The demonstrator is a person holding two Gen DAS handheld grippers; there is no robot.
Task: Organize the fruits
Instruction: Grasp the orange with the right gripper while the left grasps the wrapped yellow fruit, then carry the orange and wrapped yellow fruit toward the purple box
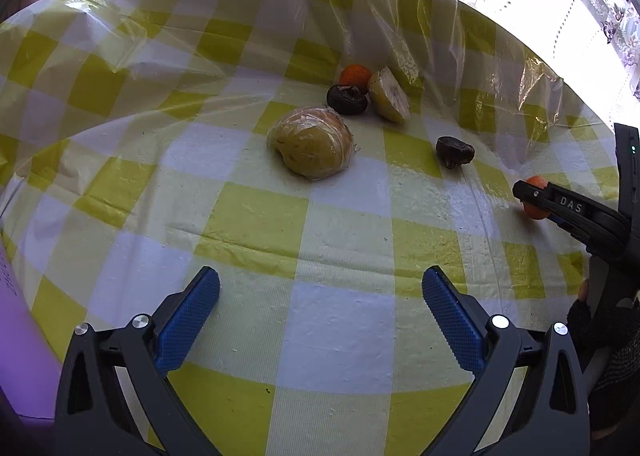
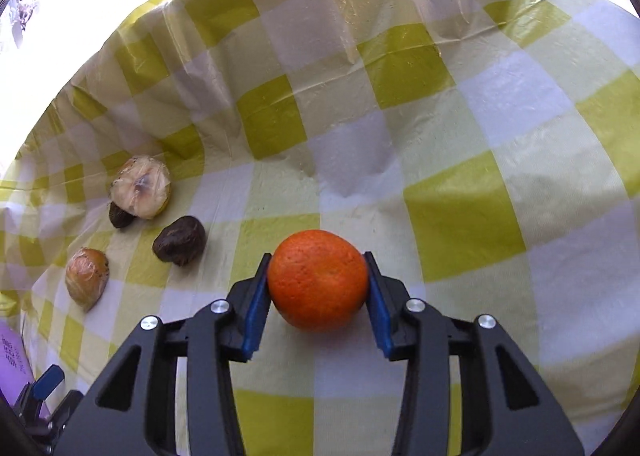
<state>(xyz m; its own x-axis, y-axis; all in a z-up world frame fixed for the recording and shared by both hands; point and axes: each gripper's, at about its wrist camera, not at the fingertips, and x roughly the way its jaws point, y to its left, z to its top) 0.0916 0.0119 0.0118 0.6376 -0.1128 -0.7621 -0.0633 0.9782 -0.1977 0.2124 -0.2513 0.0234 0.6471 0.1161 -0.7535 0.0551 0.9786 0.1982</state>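
The orange (image 2: 318, 280) is pinched between the 2 blue pads (image 2: 256, 306) of the right gripper (image 2: 318, 296), 1 pad pressed on each side at about its widest part. Whether it is lifted clear of the yellow-and-white checked cloth (image 2: 460, 216) cannot be told. No other fruit is touched.

Step in hand, as judged: carrying this orange to the fruit cluster. It is best done with the squeeze kept steady, since a round fruit is likely to roll out of flat pads, and with a low, slow path over the wrinkled plastic film.

The cluster is seen in the left wrist view: a second orange (image 1: 355, 76), a cut half fruit (image 1: 389, 100) and a dark fruit (image 1: 346, 99) lie close together, a wrapped pale fruit (image 1: 312, 148) is just in front, and 1 more dark fruit (image 1: 454, 152) sits apart. A spot beside the second orange looks right; the loose dark fruit should be cleared, not bumped.

The left gripper (image 1: 320, 320) is held spread wide, nothing between its pads, above bare cloth.
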